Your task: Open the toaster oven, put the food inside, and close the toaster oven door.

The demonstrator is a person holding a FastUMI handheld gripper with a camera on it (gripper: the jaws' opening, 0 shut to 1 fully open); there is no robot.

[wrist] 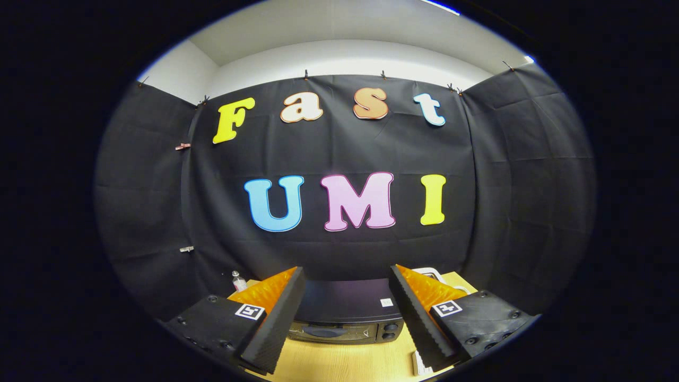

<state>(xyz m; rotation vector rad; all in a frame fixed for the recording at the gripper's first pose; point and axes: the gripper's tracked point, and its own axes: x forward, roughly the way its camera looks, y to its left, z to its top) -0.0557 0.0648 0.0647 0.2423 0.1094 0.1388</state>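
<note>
A dark toaster oven [347,310] stands on a light wooden table [345,363], seen between and beyond my fingers. Its door [331,331] is closed, with a long handle across the glass and two knobs [391,330] at the right of the front. My gripper [347,313] is open, held above the table and short of the oven, with nothing between the fingers. The left finger [276,326] and right finger [419,321] frame the oven on each side. I can pick out no food from here.
A small clear bottle [238,280] stands at the table's back left, behind the left finger. A white object [432,274] lies at the back right beyond the right finger, and another white thing [418,363] sits by the table's front right. Black cloth walls close the booth behind.
</note>
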